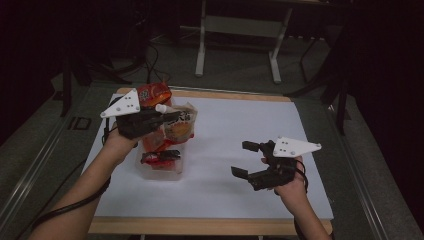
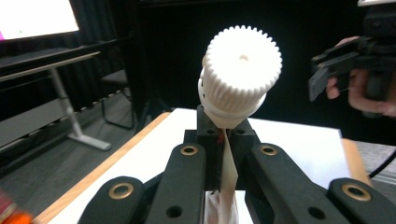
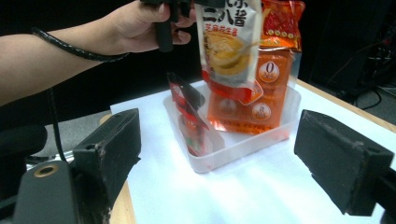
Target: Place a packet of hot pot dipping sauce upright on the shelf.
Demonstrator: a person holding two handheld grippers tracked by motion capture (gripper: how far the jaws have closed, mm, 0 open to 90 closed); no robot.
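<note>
The left gripper (image 1: 159,118) has its fingers clenched on the spouted pouch (image 1: 181,122) just under its white cap (image 2: 243,65), holding it above the clear tray (image 1: 161,171), while the right gripper (image 1: 246,159) waits released over the worktop (image 1: 240,125), likely ready to assist.

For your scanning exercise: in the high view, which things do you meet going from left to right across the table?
Left gripper clamping a spouted pouch → clear plastic bin of packets → bare white sheet → right gripper, jaws apart.
</note>
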